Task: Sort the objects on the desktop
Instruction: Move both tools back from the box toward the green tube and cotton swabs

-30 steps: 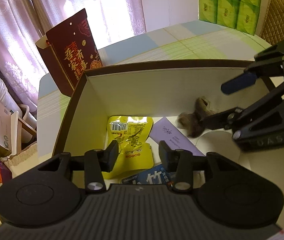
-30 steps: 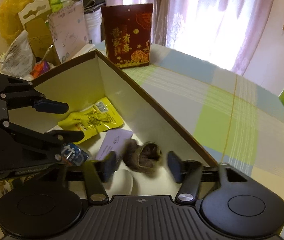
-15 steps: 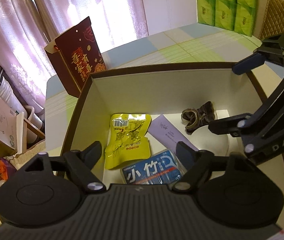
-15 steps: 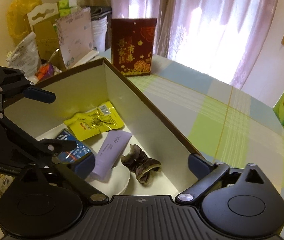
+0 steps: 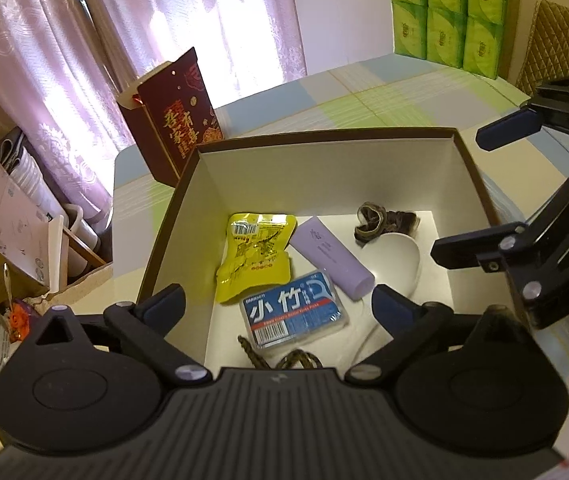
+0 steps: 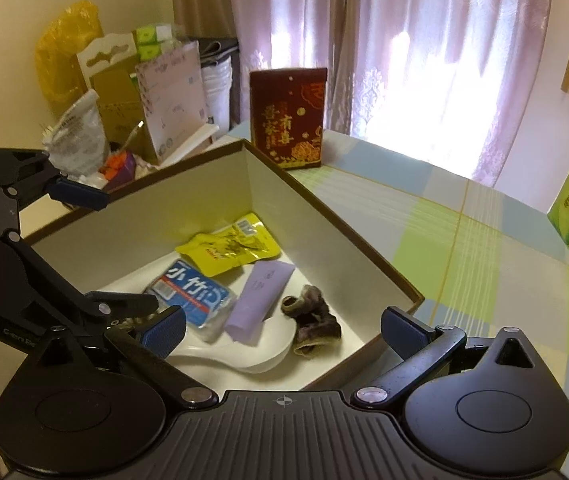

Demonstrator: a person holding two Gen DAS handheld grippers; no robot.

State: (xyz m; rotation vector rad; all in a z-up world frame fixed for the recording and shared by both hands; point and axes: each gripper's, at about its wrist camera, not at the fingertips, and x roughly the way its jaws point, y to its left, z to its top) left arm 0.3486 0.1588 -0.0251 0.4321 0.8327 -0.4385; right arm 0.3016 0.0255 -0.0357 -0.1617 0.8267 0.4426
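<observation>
Right now both grippers hang over an open cardboard box (image 5: 464, 168) with brown outer walls and a pale inside, standing on a table covered in a green, blue and white checked cloth (image 6: 464, 248).

The writing first. A blue tissue pack (image 5: 294, 310) on the box floor carries large white characters "小竹" and a barcode on its near edge. The yellow snack pouch (image 5: 254, 256) beside it has a barcode sticker and small print too fine to read. A lilac tube (image 5: 330, 262) bears a faint mark I cannot make out. Behind the box stands a dark red gift bag (image 6: 288, 118) with gold characters, "吾家有喜". The right gripper's body shows the letters "DA" in the left wrist view.

The left gripper (image 5: 280, 304) is spread wide with nothing between its fingers; the tissue pack lies just below and ahead of it. The right gripper (image 6: 282, 326) is likewise wide open and empty, above the box's near corner. A brown scrunchie (image 6: 312, 322) lies just under it, touching a white spoon-like dish (image 6: 244, 356) on which the tube's end rests.
</observation>
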